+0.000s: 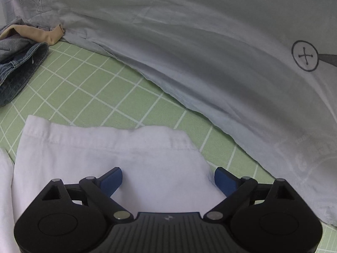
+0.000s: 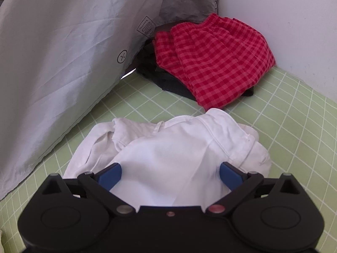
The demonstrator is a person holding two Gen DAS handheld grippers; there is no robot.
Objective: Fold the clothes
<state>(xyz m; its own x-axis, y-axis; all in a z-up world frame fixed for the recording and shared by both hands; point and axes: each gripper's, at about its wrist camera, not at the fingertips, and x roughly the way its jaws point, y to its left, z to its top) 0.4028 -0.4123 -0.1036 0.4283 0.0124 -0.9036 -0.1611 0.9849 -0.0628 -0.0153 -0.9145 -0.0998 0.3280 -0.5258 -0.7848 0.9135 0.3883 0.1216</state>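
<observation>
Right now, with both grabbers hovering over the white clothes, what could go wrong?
1. The right gripper has open jaws above a bunched part of the white garment, so it may pinch several layers at once.
2. The left gripper sits near the hem; it might also catch the green checked sheet.
3. The grey quilt lies close and could snag.

The left gripper, with blue pads, stands wide open low in the frame above a white folded cloth garment. The garment lies on a green sheet with white grid lines. A pale grey printed duvet fills the upper right. Blue denim clothing lies at the left edge.
</observation>
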